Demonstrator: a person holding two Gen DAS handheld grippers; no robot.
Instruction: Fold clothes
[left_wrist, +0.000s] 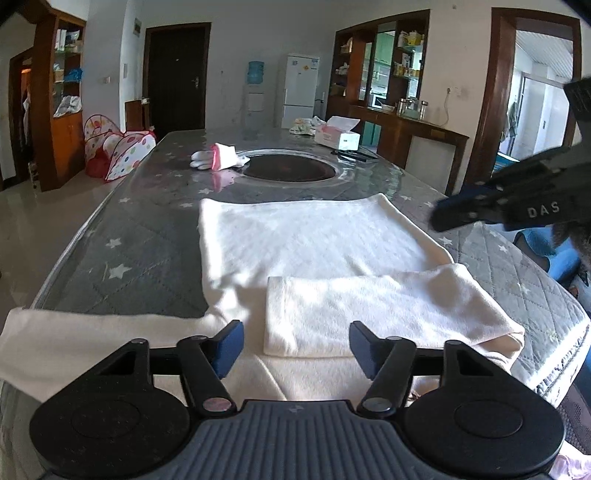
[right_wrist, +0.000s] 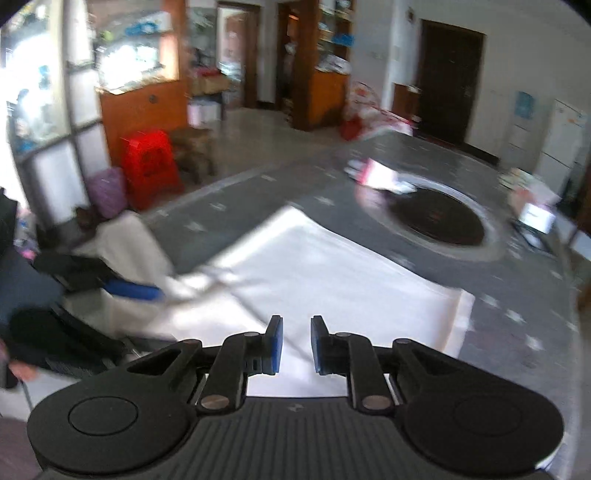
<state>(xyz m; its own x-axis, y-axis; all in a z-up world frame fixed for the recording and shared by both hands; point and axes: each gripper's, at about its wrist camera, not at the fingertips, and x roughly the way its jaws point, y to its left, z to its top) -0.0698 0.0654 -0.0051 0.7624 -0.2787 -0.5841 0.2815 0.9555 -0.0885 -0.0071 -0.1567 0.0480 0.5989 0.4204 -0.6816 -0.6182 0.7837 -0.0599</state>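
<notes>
Black plastic with blue pads, the left gripper stands at 6 o'clock in its own view with the jaws half apart; the pads hover just above the near edge of the folded part of the white fleece garment and press on nothing. This garment lies flat on the long table with a grey quilted star-pattern cover, one sleeve folded across at 5 o'clock and another part hanging over the near table edge at 8 o'clock. The right gripper has its jaws released to a narrow gap, and only the white cloth is seen below them; nothing is between the pads. In the left wrist view this same gripper comes in from 3 o'clock, above the right edge of the garment, not touching it. Farther on the table, at 12 o'clock, is a dark round recess with a metal ring, and just beside it at 11 o'clock lies a pair of white gloves with a pink cuff. A pink and white tissue box stands at 1 o'clock, well apart from the garment.
</notes>
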